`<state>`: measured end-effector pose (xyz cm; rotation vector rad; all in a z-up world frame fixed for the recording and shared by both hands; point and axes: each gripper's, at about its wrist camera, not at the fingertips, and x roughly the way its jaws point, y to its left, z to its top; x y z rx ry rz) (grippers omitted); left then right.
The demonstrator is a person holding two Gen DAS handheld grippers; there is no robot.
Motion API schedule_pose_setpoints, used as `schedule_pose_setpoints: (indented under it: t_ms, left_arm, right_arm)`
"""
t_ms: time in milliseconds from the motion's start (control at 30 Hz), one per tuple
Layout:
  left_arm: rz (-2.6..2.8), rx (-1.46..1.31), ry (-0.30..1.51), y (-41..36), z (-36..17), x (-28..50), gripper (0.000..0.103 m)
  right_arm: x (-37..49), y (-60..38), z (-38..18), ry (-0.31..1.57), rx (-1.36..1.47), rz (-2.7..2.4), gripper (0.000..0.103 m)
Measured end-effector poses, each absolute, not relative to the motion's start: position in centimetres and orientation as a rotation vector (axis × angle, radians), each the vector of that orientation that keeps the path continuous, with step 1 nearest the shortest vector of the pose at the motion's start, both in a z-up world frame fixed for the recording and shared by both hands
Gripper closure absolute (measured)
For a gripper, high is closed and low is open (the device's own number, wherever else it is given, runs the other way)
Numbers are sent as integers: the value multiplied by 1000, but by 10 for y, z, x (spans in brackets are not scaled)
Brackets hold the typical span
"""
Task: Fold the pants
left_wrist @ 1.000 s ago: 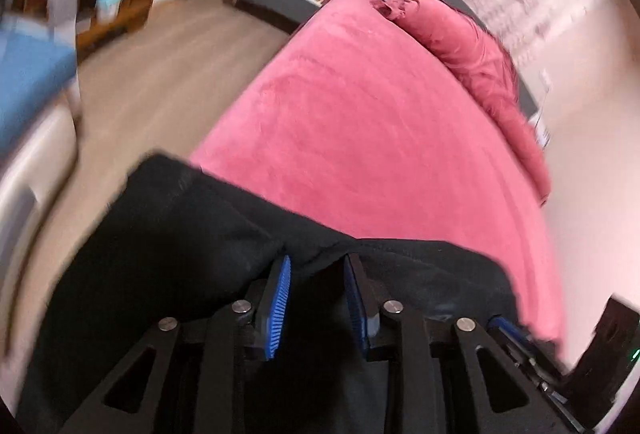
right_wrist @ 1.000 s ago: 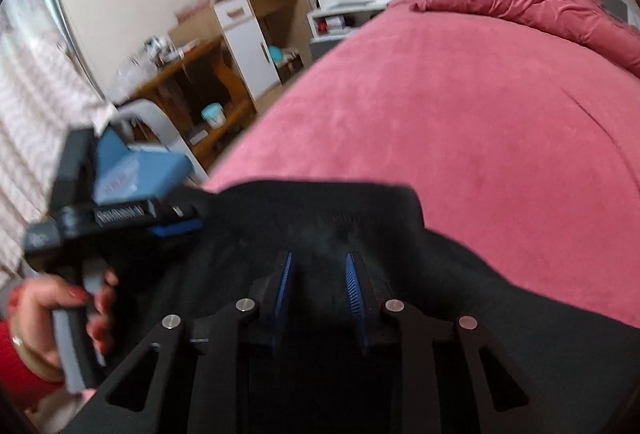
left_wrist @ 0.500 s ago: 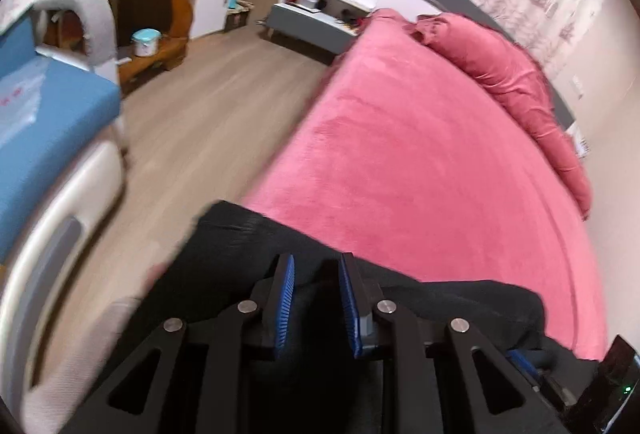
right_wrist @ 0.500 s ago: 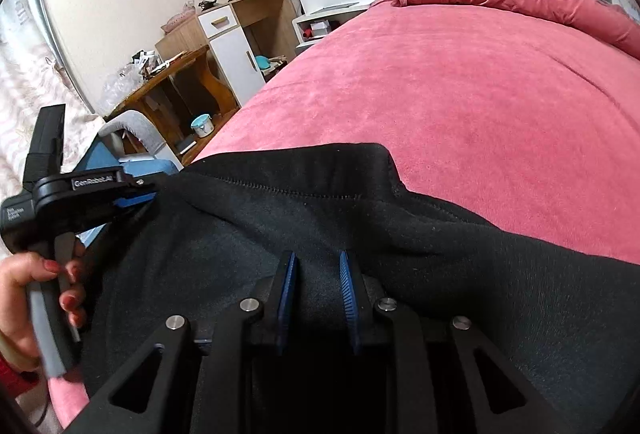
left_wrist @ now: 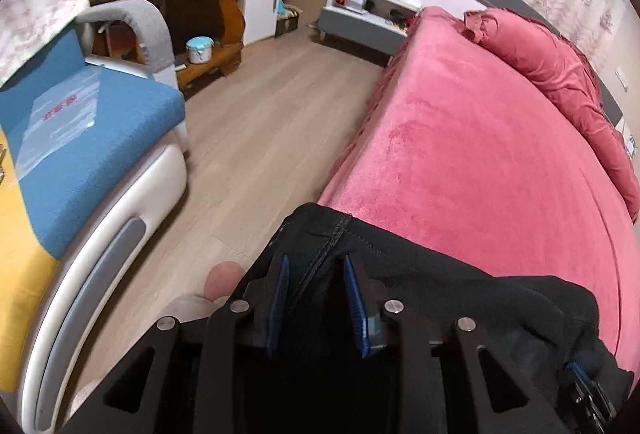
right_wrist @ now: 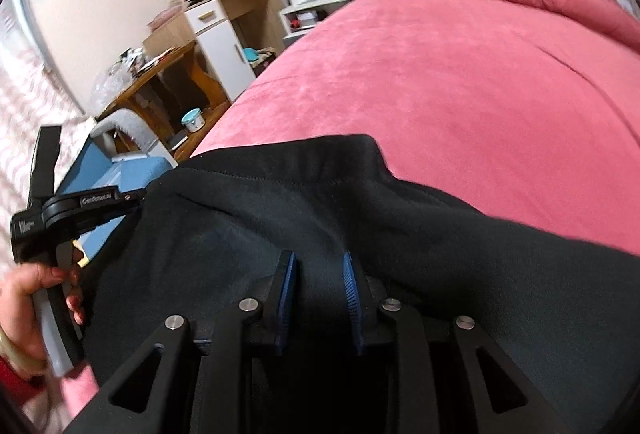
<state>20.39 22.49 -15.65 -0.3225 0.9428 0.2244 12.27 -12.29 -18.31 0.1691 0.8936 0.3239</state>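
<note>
While the pink bedspread (left_wrist: 480, 162) fills most of what both my cameras see, the black pants (right_wrist: 320, 202) lie bunched across its near edge, close under my two grippers. Part of the fabric hangs past the corner of the bed, over the pale wood floor (left_wrist: 256, 122). At the head of the bed, a rolled pink duvet (left_wrist: 560, 74) runs along the far side. To the left of the floor stands a blue-cushioned armchair (left_wrist: 80, 138) with a white base and a grey armrest, and a clear plastic bag lies on its seat. Behind it is a wooden desk (left_wrist: 200, 2) with a small teal-lidded pot (left_wrist: 199, 49) on its low shelf.

My left gripper (left_wrist: 316, 298) has a thick seam of the pants running up between its blue pads; its jaws are opening, though a fold of cloth is between them and I cannot tell whether the pads press it. My right gripper (right_wrist: 318, 298) also has black fabric bunched between its blue pads, and its jaws are opening too; the cloth rises in a ridge between them. In the right camera I see my left hand (right_wrist: 36, 298), wrapped around the handle of its gripper at the pants' left edge.
</note>
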Motion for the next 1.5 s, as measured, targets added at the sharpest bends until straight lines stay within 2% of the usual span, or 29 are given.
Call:
schedule_pose_setpoints:
  t_ms: [67,200,267,500,667,867,1233,1500]
  left_arm:
    - [220,-306,922,221,-149,199,73]
    - [182,-289,896,202,-135,187,73]
    - [157,-284,884,191,-128,183,73]
    - [0,-245,872,128,-116,168,73]
    - [-158,-132,884,69,-126,156,73]
    - [-238,-5,918,20,-154,151,73]
    - [-261,-11,824,22,-170,140,72]
    - [-247,14,819,16,-169,137,72]
  right_arm:
    - [112,-129,-179,890,155,304,68]
    - [86,-151,-171,872,137,234,64]
    - [78,-162,-171,864,134,187,59]
    - [59,-205,-187,876,104,-2,56]
    - [55,-209,-190,862,103,45,43]
    - [45,-229,-179,861,199,68,42]
    - [-8,-358,-149,750,453,-110,39]
    - [-55,-453,-158,760,575,-410,38]
